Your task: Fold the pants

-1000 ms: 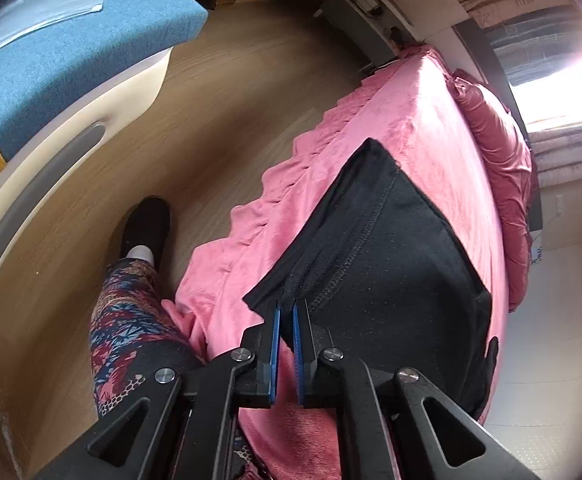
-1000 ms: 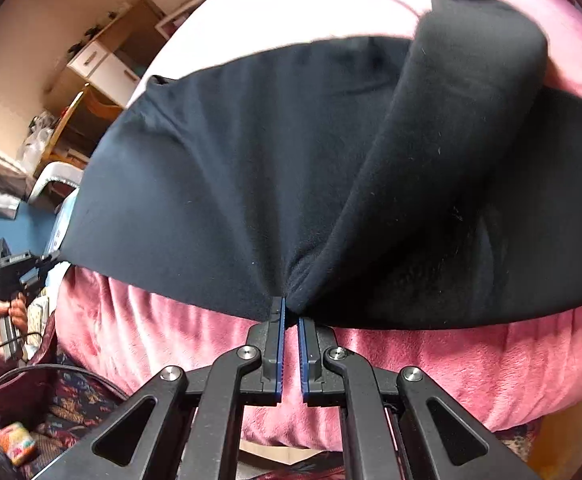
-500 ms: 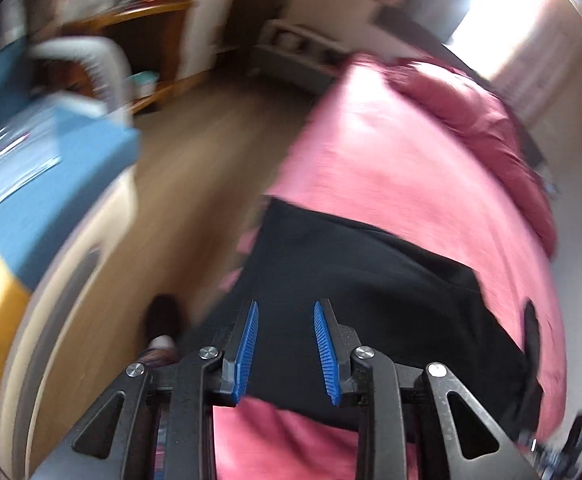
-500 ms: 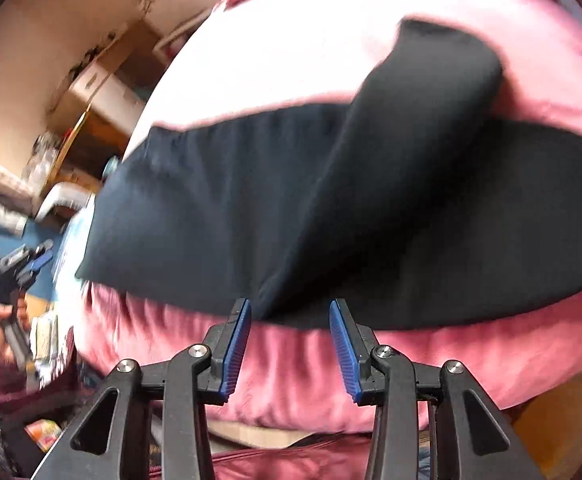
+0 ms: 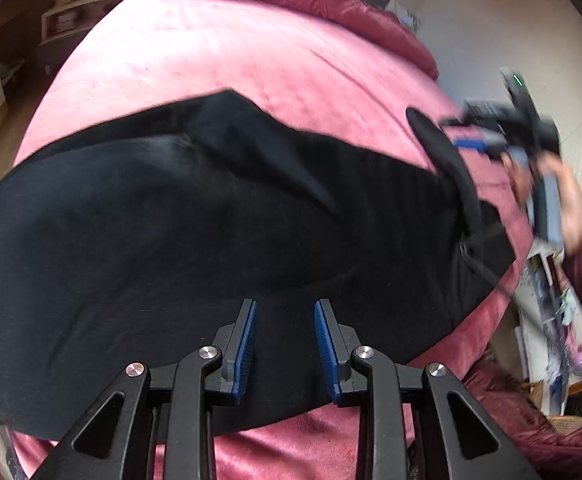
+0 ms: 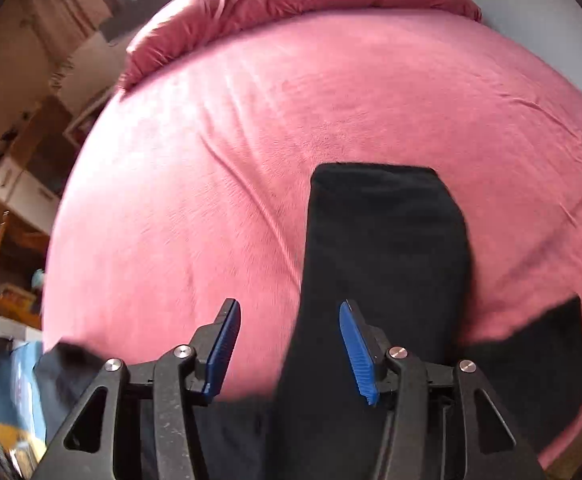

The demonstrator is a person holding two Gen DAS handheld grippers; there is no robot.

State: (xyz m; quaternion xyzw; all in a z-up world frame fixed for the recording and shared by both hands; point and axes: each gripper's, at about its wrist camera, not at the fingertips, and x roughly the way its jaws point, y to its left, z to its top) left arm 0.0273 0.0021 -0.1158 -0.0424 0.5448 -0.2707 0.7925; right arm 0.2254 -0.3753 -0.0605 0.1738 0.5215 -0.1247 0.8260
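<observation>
Grippers: left gripper [image 5: 285, 346] and right gripper [image 6: 289, 350] both released; a second ago each was pinched on the near cloth edge. Left jaws stand parted with nothing between the pads. Right jaws are opening, hovering over a folded strip, pads not pressing it.
Change: both tools have backed away from the garment, and the left view has swung from the bed's side to face across it.
Meaning for task: judged as one fold set down; the hands appear to be repositioning for the next one.
Bed [image 6: 331, 92]: largest surface; pink plush cover, soft nap, shallow diagonal creases, rumpled darker quilt at the far end.
Pants [image 5: 139, 248]: black matte knit lying flat across the near part of the bed, a long broad band in the left view; one diagonal flap overlaps the middle.
Leg strip [image 6: 383, 240]: narrow, square-ended, running away from the right gripper onto bare cover.
Hand [image 5: 567, 200]: blurred, holding the right tool at the bed's edge.
</observation>
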